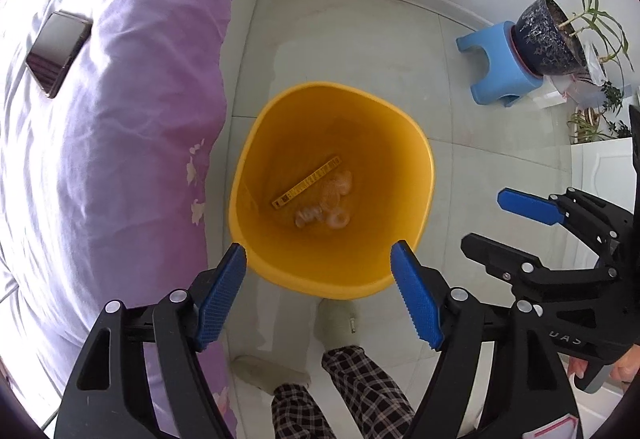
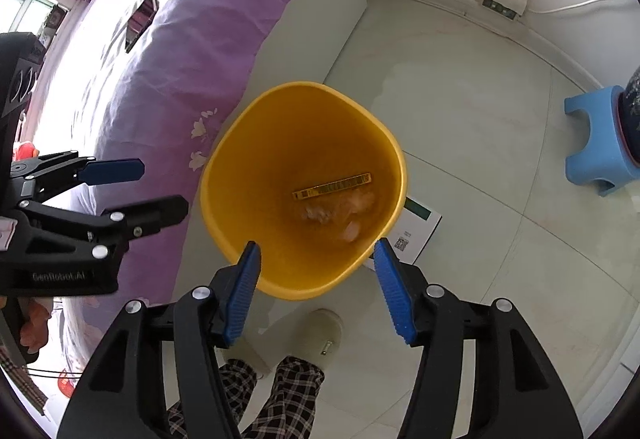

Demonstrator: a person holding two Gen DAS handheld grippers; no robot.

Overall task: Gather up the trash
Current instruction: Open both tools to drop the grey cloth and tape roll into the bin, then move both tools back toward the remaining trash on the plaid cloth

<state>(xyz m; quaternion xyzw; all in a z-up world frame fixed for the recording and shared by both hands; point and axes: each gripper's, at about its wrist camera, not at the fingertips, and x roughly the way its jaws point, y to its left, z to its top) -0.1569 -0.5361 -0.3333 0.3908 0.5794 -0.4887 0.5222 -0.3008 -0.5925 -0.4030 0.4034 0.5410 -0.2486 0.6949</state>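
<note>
A yellow waste bin [image 1: 408, 175] stands on the floor beside the bed and also shows in the right wrist view [image 2: 224, 175]. Inside it lie a flat yellow box [image 1: 307, 183] [image 2: 332, 186] and several clear plastic scraps [image 1: 328, 207] [image 2: 340, 211]. My left gripper [image 1: 320, 275] is open and empty above the bin's near rim. My right gripper [image 2: 318, 271] is open and empty above the same rim. Each gripper shows from the side in the other's view: the right one [image 1: 516, 223] and the left one [image 2: 148, 187].
A bed with a purple quilt [image 1: 120, 119] fills the left, with a phone [image 1: 56, 53] on it. A blue stool [image 1: 496, 67] carries a dark plant pot [image 1: 548, 35]. A white box [image 2: 416, 235] lies behind the bin. The person's slippered feet [image 1: 336, 323] stand below.
</note>
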